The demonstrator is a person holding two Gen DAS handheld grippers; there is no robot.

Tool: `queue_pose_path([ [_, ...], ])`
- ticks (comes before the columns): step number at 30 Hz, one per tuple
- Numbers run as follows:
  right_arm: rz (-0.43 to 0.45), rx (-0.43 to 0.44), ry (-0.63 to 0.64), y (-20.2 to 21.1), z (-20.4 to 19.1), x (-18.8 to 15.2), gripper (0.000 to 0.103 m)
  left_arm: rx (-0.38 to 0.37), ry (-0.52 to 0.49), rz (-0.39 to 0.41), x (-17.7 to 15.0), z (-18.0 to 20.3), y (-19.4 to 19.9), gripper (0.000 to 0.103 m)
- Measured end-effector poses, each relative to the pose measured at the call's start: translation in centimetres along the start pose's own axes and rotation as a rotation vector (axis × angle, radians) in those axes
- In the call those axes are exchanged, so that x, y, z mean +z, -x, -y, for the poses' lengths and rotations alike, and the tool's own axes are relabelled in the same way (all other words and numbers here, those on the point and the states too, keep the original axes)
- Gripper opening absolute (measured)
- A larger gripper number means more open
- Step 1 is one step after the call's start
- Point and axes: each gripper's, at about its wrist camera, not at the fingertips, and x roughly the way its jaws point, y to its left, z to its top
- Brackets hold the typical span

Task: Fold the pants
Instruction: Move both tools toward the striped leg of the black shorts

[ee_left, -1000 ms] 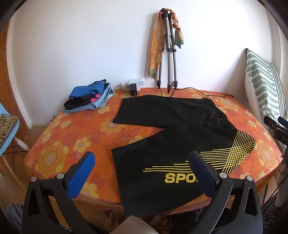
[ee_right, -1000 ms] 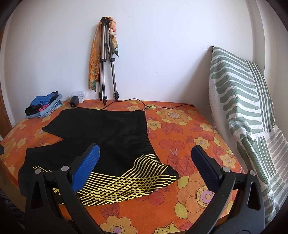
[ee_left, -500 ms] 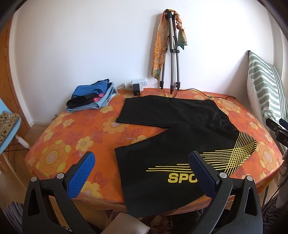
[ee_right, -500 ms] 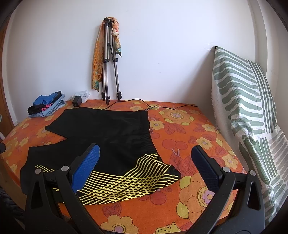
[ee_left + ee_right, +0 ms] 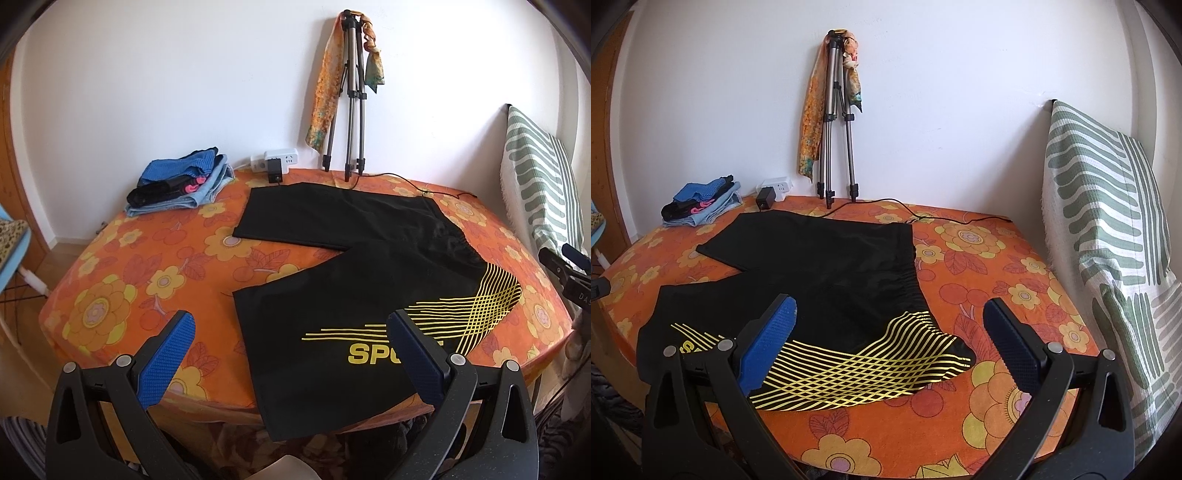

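Above the pants (image 5: 351,273), both tongs (image 5: 291,350) (image 5: 890,332) hover, spread wide.

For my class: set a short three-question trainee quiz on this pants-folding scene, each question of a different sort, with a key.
1. True or false: the black pants already lie folded in half on the table.
2. Multiple choice: the tripod stands A) against the wall, B) on the pants, C) beside the striped cushion.
3. Fill in: both the left gripper and the right gripper are ____, holding nothing.

Key: 1 false, the legs are spread apart; 2 A; 3 open.
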Motion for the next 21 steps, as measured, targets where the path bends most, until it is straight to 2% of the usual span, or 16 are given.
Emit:
queue_pose_path([
  [5, -0.018, 0.063, 0.041, -0.1, -1.3, 0.2, 0.099, 0.008, -0.061, -0.009, -0.3, -0.7, -0.2, 0.101],
  [8, -0.033, 0.123, 0.083, 0.0, -2.6, 0.4, 0.098, -0.007, -0.089, -0.019, -0.4, -1.7, -0.3, 0.092],
  [10, -0.046, 0.164, 0.110, -0.1, -3.3, 0.4, 0.093, -0.054, -0.093, -0.034, -0.5, -2.5, -0.6, 0.081],
  [12, -0.075, 0.213, 0.128, -0.5, -4.4, 0.2, 0.091, -0.090, -0.090, -0.051, -0.6, -3.2, -0.9, 0.078],
  [14, -0.107, 0.258, 0.154, -1.2, -5.4, -0.2, 0.091, -0.088, -0.098, -0.059, -0.8, -3.6, -1.2, 0.078],
  [18, -0.160, 0.342, 0.287, -1.9, -8.4, -1.4, 0.090, -0.085, -0.157, -0.081, -1.3, -3.8, -1.7, 0.070],
  [21, -0.217, 0.408, 0.415, -2.4, -11.2, -2.8, 0.078, -0.114, -0.193, -0.111, -1.7, -3.7, -2.1, 0.063],
])
